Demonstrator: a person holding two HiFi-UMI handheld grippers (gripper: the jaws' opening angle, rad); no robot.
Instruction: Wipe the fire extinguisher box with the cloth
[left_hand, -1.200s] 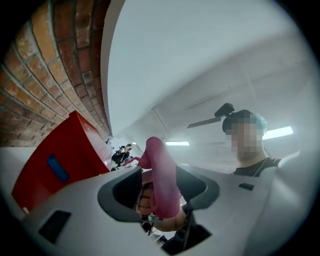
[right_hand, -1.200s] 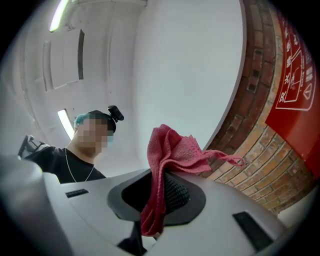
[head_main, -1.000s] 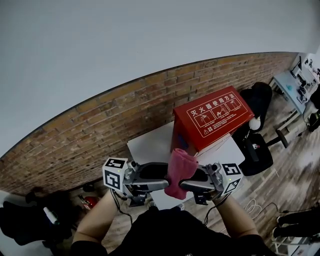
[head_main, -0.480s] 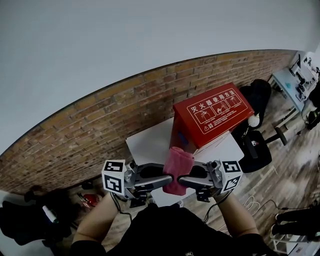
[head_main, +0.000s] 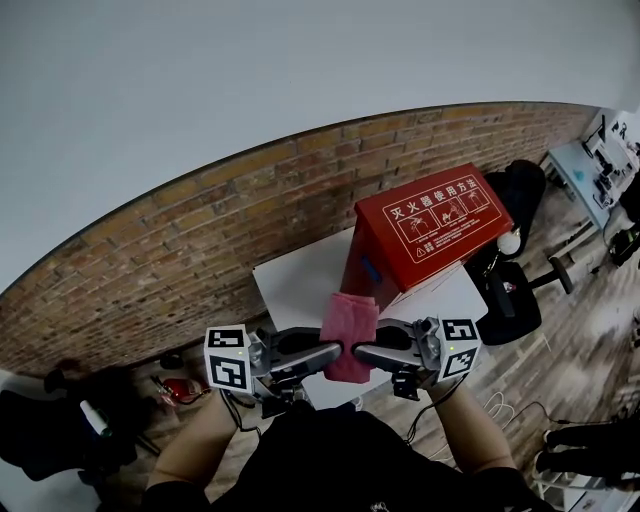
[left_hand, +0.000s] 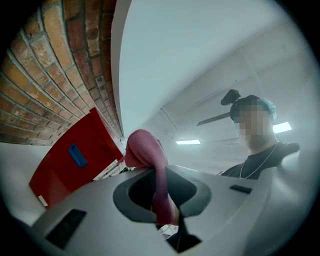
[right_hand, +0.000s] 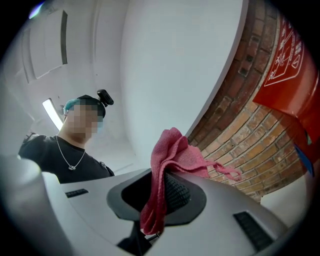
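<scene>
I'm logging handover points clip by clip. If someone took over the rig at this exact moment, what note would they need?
Left gripper: shut on the pink cloth.
Right gripper: shut on the same cloth from the opposite side. The cloth is bunched between the two, close to the person's body.
Red fire extinguisher box: upright on the white table, against the brick wall.
Done: cloth picked up and gripped. It is clear of the box, and nothing shows whether any face has been wiped.
Left: carry the cloth forward to the box and wipe it.
</scene>
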